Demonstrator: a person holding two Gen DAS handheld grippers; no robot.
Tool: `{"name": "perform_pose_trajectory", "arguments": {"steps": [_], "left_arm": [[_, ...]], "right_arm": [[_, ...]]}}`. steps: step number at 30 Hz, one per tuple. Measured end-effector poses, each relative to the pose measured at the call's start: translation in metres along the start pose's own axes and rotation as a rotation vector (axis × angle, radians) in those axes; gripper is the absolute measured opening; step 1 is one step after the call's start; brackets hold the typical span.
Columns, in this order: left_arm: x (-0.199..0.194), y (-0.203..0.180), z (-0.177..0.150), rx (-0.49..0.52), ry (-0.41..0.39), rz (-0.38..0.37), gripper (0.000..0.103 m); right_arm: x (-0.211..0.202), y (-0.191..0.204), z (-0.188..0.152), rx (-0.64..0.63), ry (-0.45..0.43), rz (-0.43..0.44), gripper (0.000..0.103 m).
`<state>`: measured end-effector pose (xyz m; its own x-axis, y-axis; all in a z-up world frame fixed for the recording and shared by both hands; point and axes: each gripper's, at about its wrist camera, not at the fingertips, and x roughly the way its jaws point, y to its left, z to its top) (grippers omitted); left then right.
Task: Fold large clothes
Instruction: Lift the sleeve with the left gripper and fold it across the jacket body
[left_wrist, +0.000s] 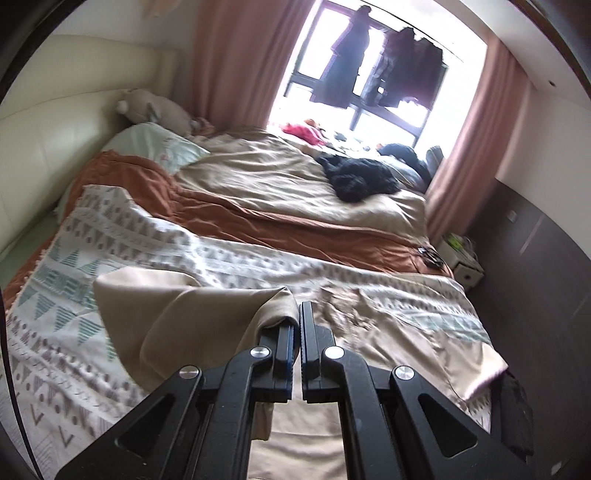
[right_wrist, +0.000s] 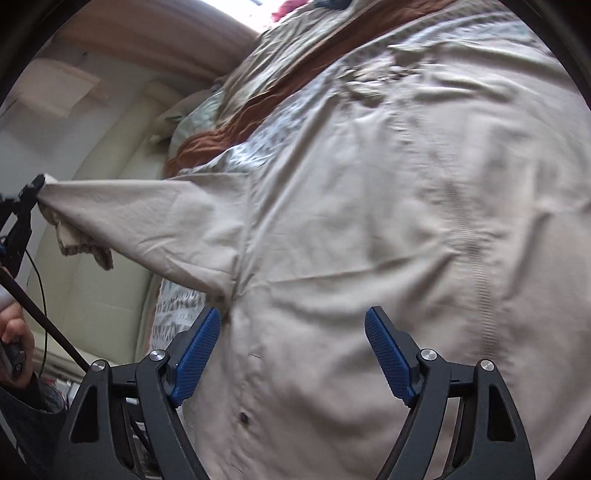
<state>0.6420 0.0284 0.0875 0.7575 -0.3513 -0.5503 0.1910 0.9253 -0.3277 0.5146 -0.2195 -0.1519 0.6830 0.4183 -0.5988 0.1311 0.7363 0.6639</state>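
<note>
We are holding the shirt's sleeve clamped in the left gripper; right gripper is hovering spread, empty. No fold made yet, it seems.

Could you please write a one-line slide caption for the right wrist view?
Right gripper open above a beige garment on the bed, while the left gripper pulls its sleeve out sideways.

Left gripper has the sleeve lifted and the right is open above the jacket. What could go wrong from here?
1. The left gripper pinches only the sleeve end near the cuff, so a hard pull may slip it free.
2. The right gripper is open over the jacket; closing there may grab the patterned blanket underneath too.
</note>
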Motion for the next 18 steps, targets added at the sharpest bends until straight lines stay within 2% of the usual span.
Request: {"name": "perform_pose_trajectory", "arguments": {"steps": [5, 12, 15, 18], "left_arm": [[0.03, -0.038, -0.017, 0.027, 0.055, -0.063, 0.005], [0.082, -0.087, -0.052, 0.05, 0.164, -0.118, 0.005], [0.115, -0.092, -0.075, 0.023, 0.243, -0.127, 0.005], [0.15, -0.092, -0.106, -0.041, 0.343, -0.188, 0.005]], "right_arm": [[-0.034, -0.018, 0.02, 0.06, -0.081, -0.006, 0.079], [-0.052, -0.047, 0.013, 0.177, -0.112, 0.001, 0.079], [-0.059, -0.062, 0.019, 0.232, -0.139, 0.011, 0.079], [-0.073, -0.075, 0.02, 0.283, -0.182, 0.012, 0.079]]}}
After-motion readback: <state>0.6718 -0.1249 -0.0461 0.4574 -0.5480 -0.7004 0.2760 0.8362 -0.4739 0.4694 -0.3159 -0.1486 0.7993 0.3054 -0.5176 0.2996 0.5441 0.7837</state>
